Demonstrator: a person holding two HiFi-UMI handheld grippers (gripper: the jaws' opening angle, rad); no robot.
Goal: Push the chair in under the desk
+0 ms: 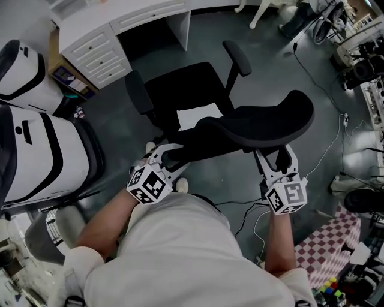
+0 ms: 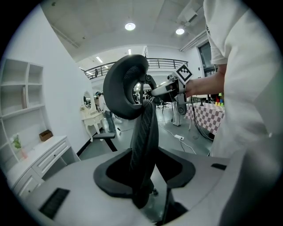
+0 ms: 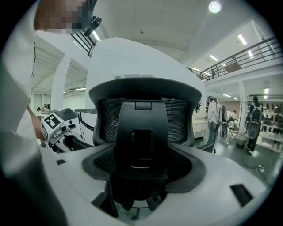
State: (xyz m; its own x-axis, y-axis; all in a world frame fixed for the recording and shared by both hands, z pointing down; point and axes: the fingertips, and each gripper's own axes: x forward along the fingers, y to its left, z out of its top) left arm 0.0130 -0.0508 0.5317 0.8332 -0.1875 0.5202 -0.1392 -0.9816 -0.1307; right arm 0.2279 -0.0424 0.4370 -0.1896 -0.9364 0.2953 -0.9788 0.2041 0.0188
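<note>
Gripping the chair from behind, one pair of tongs to each side. At the backrest, left tongs pinching its left edge, seen edge-on with the headrest above. At the rear, right tongs spread wide round the spine and apparently pressing on it.

Parked out on the floor, well apart from the surface, seat facing the dark gap beneath. Straight ahead of both tongs, then, with the gap beyond, up and somewhat left in the head view. Long line from back to seat front aimed nearly at the gap. Of the two, left tongs nearer the drawers, right tongs nearer the middle of the back. Probably calls for an even forward shove, leaning slightly left, to avoid swivelling.
</note>
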